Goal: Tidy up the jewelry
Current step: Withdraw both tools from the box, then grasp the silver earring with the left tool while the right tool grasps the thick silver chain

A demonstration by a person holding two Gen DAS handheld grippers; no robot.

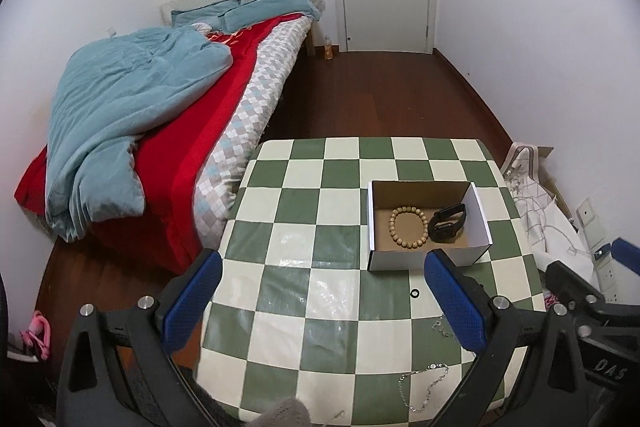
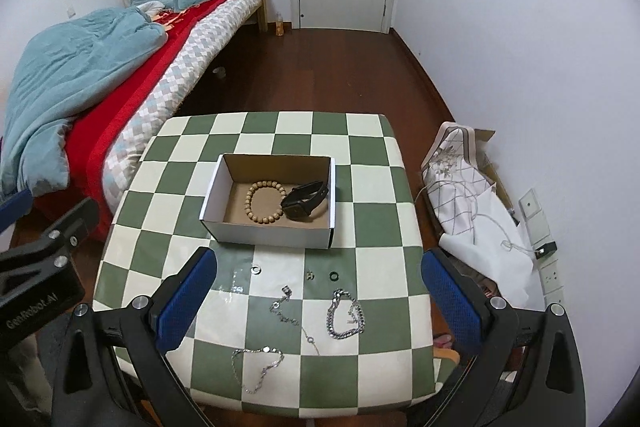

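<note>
**Two pieces boxed, chains and rings still loose on the surface**

Both tools hover above the near edge of the checkered surface (image 2: 360,223), empty. The left gripper (image 1: 320,303) has its fingers spread wide with nothing between them; the right gripper (image 2: 320,299) stands the same, wide apart and bare.

The cardboard box (image 2: 264,233) sits at about 12 o'clock from the right gripper, just beyond the loose items. Inside lie a wooden bead bracelet (image 2: 266,203) and, touching it at 3 o'clock, a black watch (image 2: 304,205).

Outside the box, on the surface: a heavy silver chain bracelet (image 2: 345,315), a thin chain (image 2: 256,367) at 6 o'clock near the front edge, a second fine chain (image 2: 288,311) running between them, a pale ring (image 2: 255,270), a dark ring (image 2: 333,276), and a small dark piece (image 2: 310,275) between the rings.

Judgement: the sorting is partway done, and this is the pause between placements, with a fresh pick due. The next move calls for lowering one gripper over a loose piece and pinching it. The chains lie flat and slack, so a low, careful pinch seems necessary; the rings look harder still.

Not determinable: what the small dark piece is, and whether the two fine chains are joined. From the left wrist view most loose items are cut off or hidden behind the fingers.
</note>
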